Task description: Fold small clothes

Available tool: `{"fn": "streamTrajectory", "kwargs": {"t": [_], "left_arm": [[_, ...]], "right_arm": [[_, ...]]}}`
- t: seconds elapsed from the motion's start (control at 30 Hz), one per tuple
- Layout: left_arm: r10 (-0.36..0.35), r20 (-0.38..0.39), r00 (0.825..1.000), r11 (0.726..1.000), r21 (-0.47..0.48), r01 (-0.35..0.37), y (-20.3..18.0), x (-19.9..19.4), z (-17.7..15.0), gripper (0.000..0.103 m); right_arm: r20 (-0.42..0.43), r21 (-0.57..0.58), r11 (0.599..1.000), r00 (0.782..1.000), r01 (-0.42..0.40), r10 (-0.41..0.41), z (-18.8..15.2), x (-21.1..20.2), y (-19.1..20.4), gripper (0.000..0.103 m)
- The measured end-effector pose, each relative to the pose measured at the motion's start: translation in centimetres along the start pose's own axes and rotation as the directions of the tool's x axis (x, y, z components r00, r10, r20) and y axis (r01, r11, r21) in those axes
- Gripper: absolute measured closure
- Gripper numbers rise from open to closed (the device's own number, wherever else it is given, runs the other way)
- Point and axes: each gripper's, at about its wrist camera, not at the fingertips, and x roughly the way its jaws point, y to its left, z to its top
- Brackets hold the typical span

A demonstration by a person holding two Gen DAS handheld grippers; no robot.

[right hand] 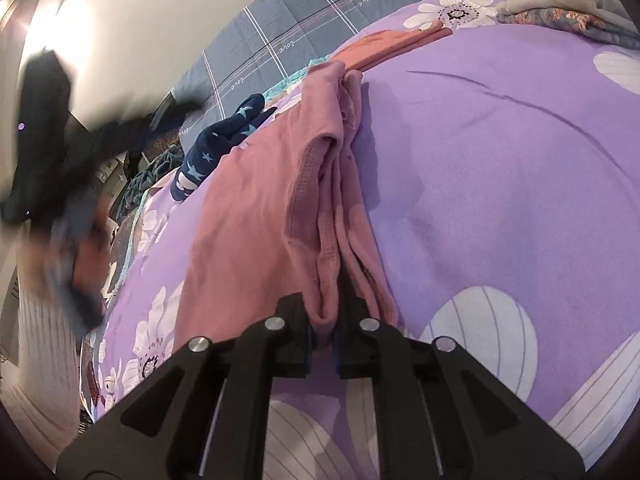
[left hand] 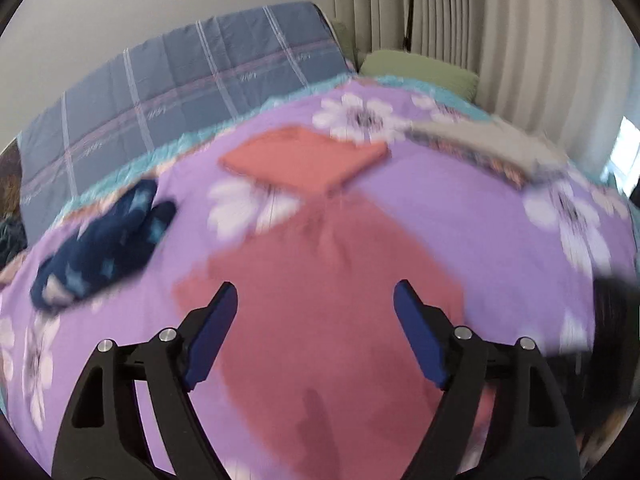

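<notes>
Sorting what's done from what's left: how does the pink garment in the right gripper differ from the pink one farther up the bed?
The held garment is spread and bunched; the far garment is a flat folded rectangle. The right gripper pinches the held one; nothing touches the far one. Both are pink and lie on the purple bedspread.

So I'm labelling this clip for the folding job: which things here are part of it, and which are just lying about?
In the job:
- pink garment, pinched by the right gripper
- left gripper, open above it
- folded pink garment

Lying about:
- navy star-print piece
- blue plaid quilt
- green pillow
- grey cloth
</notes>
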Motion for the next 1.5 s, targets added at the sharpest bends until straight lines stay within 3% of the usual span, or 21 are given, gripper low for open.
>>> {"fn": "streamTrajectory", "kwargs": {"t": [0.17,0.3,0.53,0.67,0.73,0.83,0.9,1.07,1.17,1.23,1.3,1.37,1.4,1.43,1.47,1.5], "left_arm": [[0.044,-0.060,0.997,0.999,-0.017,-0.045,-0.8,-2.5,-9.7,0.019],[0.032,-0.051,0.998,0.998,-0.047,-0.035,-1.9,-3.8,-13.8,0.019],[0.052,-0.066,0.996,0.998,-0.032,-0.054,-3.2,-2.4,-13.7,0.019],[0.169,-0.097,0.981,0.985,-0.030,-0.172,-3.2,-1.3,-13.5,0.019],[0.204,-0.109,0.973,0.974,-0.072,-0.213,-2.3,-1.3,-13.8,0.019],[0.167,-0.130,0.977,0.971,-0.152,-0.186,-0.1,-1.5,-14.9,0.017],[0.143,-0.142,0.979,0.968,-0.185,-0.168,0.6,-1.3,-15.3,0.017],[0.157,-0.133,0.979,0.973,-0.149,-0.176,-0.1,-1.6,-15.0,0.022],[0.104,-0.135,0.985,0.980,-0.157,-0.124,-0.5,-2.3,-15.1,0.038],[-0.009,-0.130,0.992,0.984,-0.178,-0.014,-0.7,-3.1,-15.4,0.052],[-0.162,-0.078,0.984,0.973,-0.180,0.146,-1.0,-4.6,-15.3,0.062],[-0.221,-0.036,0.975,0.963,-0.163,0.213,-1.2,-5.6,-14.9,0.066],[-0.237,-0.020,0.971,0.959,-0.163,0.230,-1.1,-5.8,-14.6,0.067],[-0.240,-0.013,0.971,0.958,-0.166,0.234,-1.1,-5.7,-14.4,0.067],[-0.234,-0.015,0.972,0.959,-0.169,0.228,-1.0,-5.2,-14.0,0.067],[-0.222,-0.024,0.975,0.962,-0.170,0.215,-1.0,-4.4,-13.9,0.067]], "right_arm": [[-0.010,0.043,0.999,1.000,-0.029,0.029,0.4,-0.2,-0.4,0.096],[0.009,0.076,0.995,0.998,-0.061,0.060,0.8,-0.6,-0.4,0.096],[0.045,0.065,0.995,0.996,-0.082,0.079,1.8,-1.8,1.0,0.096],[0.052,0.066,0.995,0.996,-0.076,0.073,1.9,-2.0,1.2,0.097],[0.053,0.094,0.993,0.997,-0.066,0.061,1.7,-2.3,0.6,0.098],[0.020,0.201,0.979,1.000,-0.028,0.024,1.2,-1.6,-2.3,0.098],[-0.022,0.256,0.965,0.997,-0.063,0.071,0.5,-0.7,-3.7,0.098],[0.015,0.070,0.998,1.000,-0.008,0.007,0.8,-2.4,-0.7,0.086],[0.057,-0.013,0.999,0.997,-0.042,0.043,1.2,-3.9,0.9,0.086],[0.058,-0.070,0.994,0.994,-0.088,0.092,1.3,-4.2,2.0,0.086],[0.058,-0.101,0.991,0.993,-0.092,0.098,1.2,-3.9,2.7,0.086],[0.036,-0.097,0.992,0.995,-0.085,0.089,1.2,-3.0,2.6,0.088],[0.023,-0.087,0.994,0.997,-0.067,0.069,1.2,-2.2,2.4,0.088],[0.002,-0.075,0.997,1.000,-0.007,0.007,1.1,-1.1,1.9,0.092],[-0.013,-0.070,0.995,0.997,0.069,-0.070,1.0,-0.2,1.3,0.103],[-0.027,-0.064,0.992,0.993,0.110,-0.112,0.8,0.7,0.5,0.103]]}}
